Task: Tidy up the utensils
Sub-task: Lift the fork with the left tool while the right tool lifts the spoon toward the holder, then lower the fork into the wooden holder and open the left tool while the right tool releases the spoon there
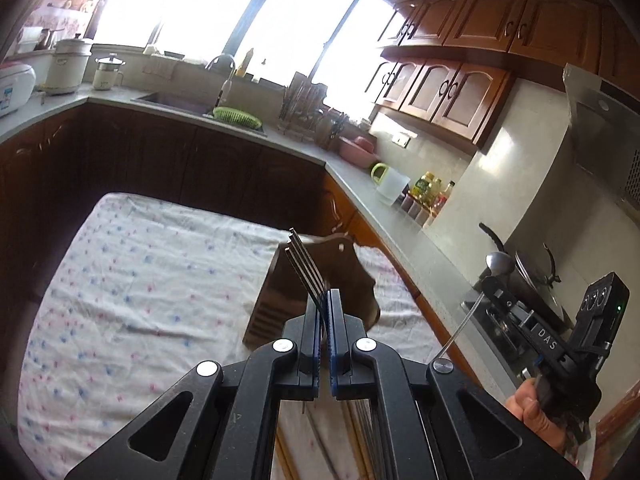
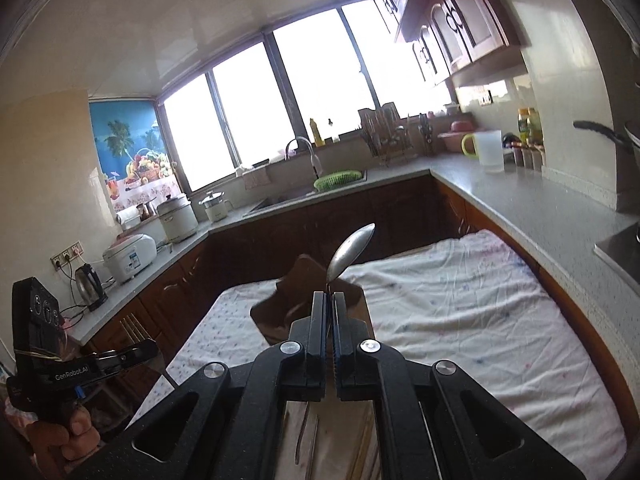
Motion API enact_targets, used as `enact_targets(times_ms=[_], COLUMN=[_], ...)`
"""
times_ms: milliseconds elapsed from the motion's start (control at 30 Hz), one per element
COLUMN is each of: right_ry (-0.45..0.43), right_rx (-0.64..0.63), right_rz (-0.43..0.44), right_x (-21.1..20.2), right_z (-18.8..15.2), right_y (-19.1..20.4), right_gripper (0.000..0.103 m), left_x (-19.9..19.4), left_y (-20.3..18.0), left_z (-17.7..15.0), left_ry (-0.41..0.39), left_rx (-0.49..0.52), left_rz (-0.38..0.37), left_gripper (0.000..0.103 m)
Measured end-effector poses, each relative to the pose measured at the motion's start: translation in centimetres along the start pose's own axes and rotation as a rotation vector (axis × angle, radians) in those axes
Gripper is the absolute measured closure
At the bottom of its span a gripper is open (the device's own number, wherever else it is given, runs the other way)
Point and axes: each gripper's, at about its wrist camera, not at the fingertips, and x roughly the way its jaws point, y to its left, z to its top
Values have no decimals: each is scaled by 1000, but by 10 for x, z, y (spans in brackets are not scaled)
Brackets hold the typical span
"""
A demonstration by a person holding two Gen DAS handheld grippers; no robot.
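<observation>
In the left wrist view my left gripper (image 1: 325,296) is shut on a metal fork (image 1: 306,264), whose tines stick up and to the left. Behind it a dark wooden utensil holder (image 1: 280,300) stands on the cloth-covered table (image 1: 140,280). To the right, my right gripper (image 1: 489,283) holds a spoon (image 1: 499,264) above the counter edge. In the right wrist view the right gripper (image 2: 329,298) is shut on the spoon (image 2: 352,250), bowl up, in front of the holder (image 2: 276,308). The left gripper (image 2: 144,348) shows at the far left; its fork is hidden there.
More utensils (image 2: 306,436) lie on the table under the grippers. A grey L-shaped counter (image 1: 400,240) carries a sink (image 1: 172,100), a dish rack (image 1: 300,108), a white jug (image 1: 390,186), bottles (image 1: 430,188) and a stove with a pot (image 1: 536,280). A person's hand (image 1: 528,404) grips the right tool.
</observation>
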Motion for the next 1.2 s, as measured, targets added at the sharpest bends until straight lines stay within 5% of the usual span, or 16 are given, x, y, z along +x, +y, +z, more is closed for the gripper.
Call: enact_targets(times_ms=[333,667,867,1200], right_ry=[-135,-22,80,101], right_rx=[-95,-177,-149,-116], right_rz=[-59,-53,-23,-10], right_x=[72,129,137,138], right_z=[43,-16,-36,-32], right_y=[8,0,-14,-15], right_gripper=[101,101,101,101], left_x=[85,177,183,172], left_y=[2,29,38,36], left_z=[46,0,12,12], left_ry=[-115,21,62,65], left_rx=[61,50,46,38], left_rz=[58,74,65,68], left_gripper=[102,102,101,101])
